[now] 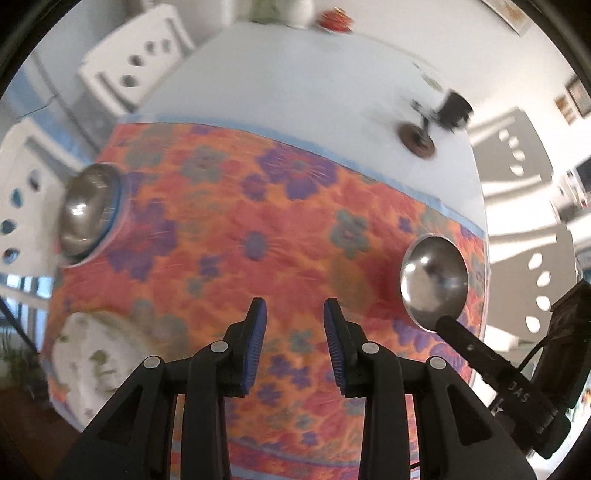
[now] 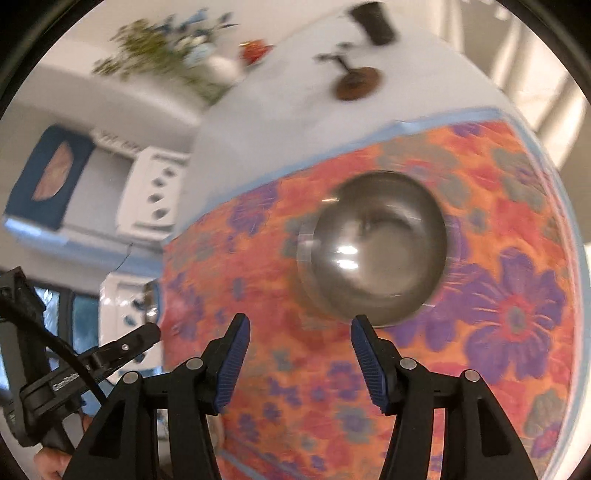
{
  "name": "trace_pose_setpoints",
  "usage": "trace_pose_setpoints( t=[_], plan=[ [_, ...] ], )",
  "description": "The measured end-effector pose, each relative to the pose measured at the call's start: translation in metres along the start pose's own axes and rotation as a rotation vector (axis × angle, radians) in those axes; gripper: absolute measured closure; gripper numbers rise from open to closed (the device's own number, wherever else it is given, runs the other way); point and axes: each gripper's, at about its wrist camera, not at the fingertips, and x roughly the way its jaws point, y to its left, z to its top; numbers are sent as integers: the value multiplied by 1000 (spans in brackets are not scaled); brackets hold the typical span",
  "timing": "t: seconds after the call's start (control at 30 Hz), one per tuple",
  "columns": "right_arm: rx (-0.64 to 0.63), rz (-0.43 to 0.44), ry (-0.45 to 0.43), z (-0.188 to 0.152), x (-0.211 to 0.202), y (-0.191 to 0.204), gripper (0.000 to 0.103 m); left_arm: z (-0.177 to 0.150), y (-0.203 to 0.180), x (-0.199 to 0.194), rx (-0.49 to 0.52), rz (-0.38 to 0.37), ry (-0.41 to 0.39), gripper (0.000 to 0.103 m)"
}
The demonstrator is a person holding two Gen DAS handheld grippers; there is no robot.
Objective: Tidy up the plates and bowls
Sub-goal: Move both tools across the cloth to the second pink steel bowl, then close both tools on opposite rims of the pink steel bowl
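A steel bowl [image 1: 434, 282] sits on the flowered cloth [image 1: 258, 229] at the right; the same bowl fills the middle of the right wrist view [image 2: 373, 251]. A second steel bowl [image 1: 88, 210] sits at the cloth's left edge. A white patterned plate [image 1: 96, 362] lies at the near left. My left gripper [image 1: 294, 325] is open and empty above the cloth's middle. My right gripper [image 2: 300, 345] is open and empty, just short of the first bowl; its finger [image 1: 480, 350] shows beside that bowl in the left wrist view.
Beyond the cloth the white table [image 1: 295, 81] carries a dark small stand [image 1: 417, 138], a black cup [image 2: 373, 20], a red item [image 2: 255, 50] and a plant [image 2: 170, 44]. White chairs [image 1: 136, 62] stand around.
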Motion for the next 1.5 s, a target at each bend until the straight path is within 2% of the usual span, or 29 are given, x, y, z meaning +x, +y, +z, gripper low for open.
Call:
trace_pose_setpoints(
  t=[0.1,0.43,0.6,0.73,0.8,0.87,0.97,1.07,1.17,1.33,1.43,1.5],
  plan=[
    [55,-38,0,4,3,-22,48,3,-16,20,21,-15,35,74],
    [108,-151,-21,18,10,-50,47,13,-49,83,47,-95,124,74],
    [140,-170,11,29,31,-68,47,11,-58,104,45,-151,157,74],
    [140,-148,46,30,50,-70,47,10,-60,114,43,-143,157,74],
    [130,-146,56,28,57,-70,52,12,-61,120,47,-155,163,74],
    [105,-162,59,27,60,-67,66,12,-61,125,51,-142,169,74],
    [77,-183,65,27,61,-67,75,13,-60,127,60,-129,159,74],
    [92,-156,71,29,59,-75,80,15,-54,118,61,-154,116,74],
    [66,-140,88,28,58,-76,82,16,-39,103,36,-202,61,74],
    [31,-108,135,26,72,-61,83,21,-21,99,39,-172,46,73],
    [43,-64,155,26,81,-54,84,22,-3,92,1,-184,23,73],
    [32,-67,167,25,86,-48,85,21,11,85,-34,-195,-4,73]
  ],
)
